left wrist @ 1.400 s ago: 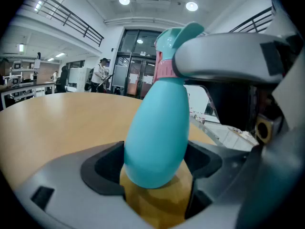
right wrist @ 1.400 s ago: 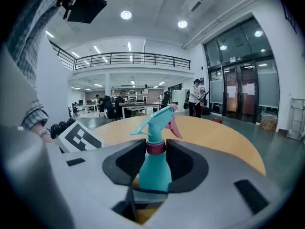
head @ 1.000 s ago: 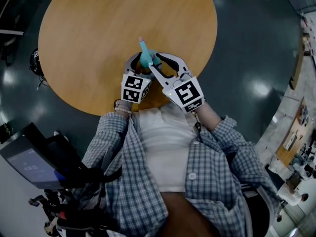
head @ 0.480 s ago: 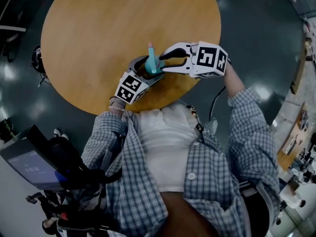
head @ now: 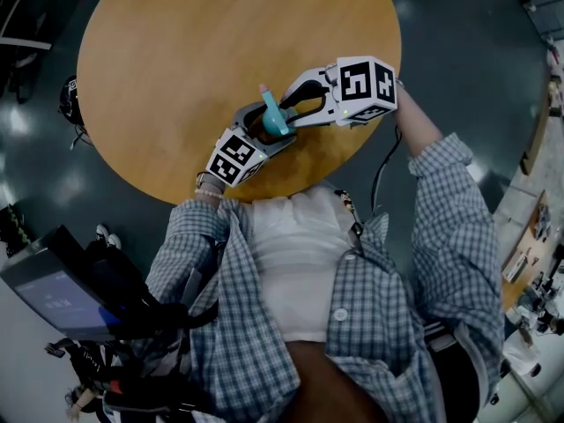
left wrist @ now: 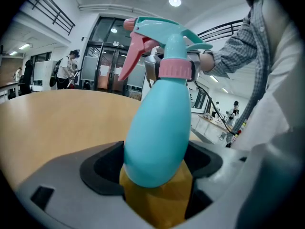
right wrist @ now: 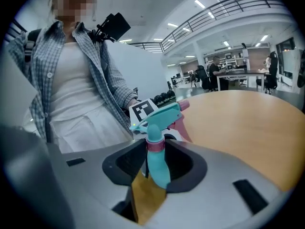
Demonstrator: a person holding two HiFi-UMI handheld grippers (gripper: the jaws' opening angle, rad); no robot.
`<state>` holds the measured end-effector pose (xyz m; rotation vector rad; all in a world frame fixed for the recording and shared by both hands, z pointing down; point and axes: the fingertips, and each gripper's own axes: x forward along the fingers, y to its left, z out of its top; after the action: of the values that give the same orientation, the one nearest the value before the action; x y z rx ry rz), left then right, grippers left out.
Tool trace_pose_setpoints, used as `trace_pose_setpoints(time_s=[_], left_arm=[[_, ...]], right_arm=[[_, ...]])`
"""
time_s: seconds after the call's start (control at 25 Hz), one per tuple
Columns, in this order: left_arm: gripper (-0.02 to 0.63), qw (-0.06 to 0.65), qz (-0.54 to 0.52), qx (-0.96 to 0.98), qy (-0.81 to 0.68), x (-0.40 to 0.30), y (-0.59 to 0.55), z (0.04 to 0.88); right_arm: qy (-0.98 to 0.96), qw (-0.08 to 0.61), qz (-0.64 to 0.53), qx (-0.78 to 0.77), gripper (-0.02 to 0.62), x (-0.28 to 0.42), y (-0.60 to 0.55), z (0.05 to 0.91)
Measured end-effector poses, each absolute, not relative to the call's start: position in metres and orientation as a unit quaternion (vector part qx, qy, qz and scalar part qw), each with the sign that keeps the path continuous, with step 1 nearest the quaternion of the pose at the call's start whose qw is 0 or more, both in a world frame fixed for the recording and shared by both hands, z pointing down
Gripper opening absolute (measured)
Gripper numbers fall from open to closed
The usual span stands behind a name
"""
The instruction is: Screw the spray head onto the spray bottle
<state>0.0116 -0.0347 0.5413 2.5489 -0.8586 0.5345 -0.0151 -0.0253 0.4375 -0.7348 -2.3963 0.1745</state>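
Observation:
A teal spray bottle (head: 271, 113) with a teal head and pink trigger is held above the near edge of the round wooden table (head: 176, 51). My left gripper (head: 263, 123) is shut on the bottle's rounded body (left wrist: 159, 137), which stands upright between its jaws. My right gripper (head: 289, 102) reaches in from the right. Its jaws are shut on the pink collar (right wrist: 155, 144) under the spray head (right wrist: 162, 116). In the left gripper view the right gripper's grey fingers (left wrist: 150, 67) flank the pink collar (left wrist: 175, 69). The bottle's base is hidden behind the jaws.
Dark glossy floor surrounds the table. A screen on a stand (head: 53, 300) sits at lower left beside the person's checked shirt (head: 352, 324). Benches with clutter (head: 529, 236) line the right edge. People stand far off (left wrist: 71, 66) in the hall.
The right gripper has swung from beside the left gripper, close to the body, out to the bottle's right, and its marker cube has rolled. The left gripper and bottle shifted only slightly.

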Motion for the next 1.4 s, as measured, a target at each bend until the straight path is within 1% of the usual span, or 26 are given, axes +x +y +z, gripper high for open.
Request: trace_pose_setpoints(time_s=[0.16,0.28,0.52,0.68,0.76,0.88,0.92,1.04,1.16,1.32,1.36,1.4], left_arm=[[0.383,0.198,0.191,0.911,-0.308,0.012,-0.035,0.541],[0.383,0.196,0.191,0.91,-0.311,0.012,-0.034,0.54],[0.383,0.193,0.188,0.906,-0.325,0.01,-0.036,0.538],[0.383,0.195,0.185,0.901,-0.342,0.006,-0.038,0.539],[0.383,0.193,0.185,0.899,-0.347,0.005,-0.039,0.541],[0.383,0.192,0.183,0.896,-0.357,0.007,-0.042,0.541],[0.383,0.193,0.183,0.894,-0.361,0.007,-0.042,0.541],[0.383,0.194,0.182,0.888,-0.374,0.006,-0.044,0.542],[0.383,0.195,0.181,0.888,-0.374,0.007,-0.045,0.542],[0.383,0.196,0.181,0.889,-0.373,0.008,-0.045,0.541],[0.383,0.196,0.181,0.889,-0.373,0.009,-0.046,0.541],[0.383,0.196,0.18,0.889,-0.372,0.009,-0.046,0.541]], right_arm=[[-0.92,0.294,0.035,-0.255,0.115,-0.014,-0.024,0.435],[-0.944,0.27,0.008,-0.187,0.114,-0.012,-0.022,0.434],[-0.981,0.191,-0.017,0.037,0.114,-0.01,-0.023,0.432],[-0.968,0.158,-0.008,0.197,0.112,-0.011,-0.024,0.434],[-0.95,0.167,-0.009,0.265,0.112,-0.01,-0.025,0.435],[-0.913,0.216,-0.021,0.345,0.109,-0.007,-0.025,0.435],[-0.904,0.221,-0.017,0.366,0.108,-0.006,-0.026,0.436],[-0.895,0.213,0.002,0.392,0.108,-0.005,-0.029,0.438],[-0.906,0.191,0.028,0.377,0.109,-0.01,-0.03,0.437],[-0.919,0.195,0.049,0.34,0.11,-0.011,-0.03,0.439],[-0.923,0.193,0.054,0.327,0.114,-0.01,-0.03,0.438],[-0.929,0.192,0.058,0.312,0.139,-0.008,-0.029,0.437]])
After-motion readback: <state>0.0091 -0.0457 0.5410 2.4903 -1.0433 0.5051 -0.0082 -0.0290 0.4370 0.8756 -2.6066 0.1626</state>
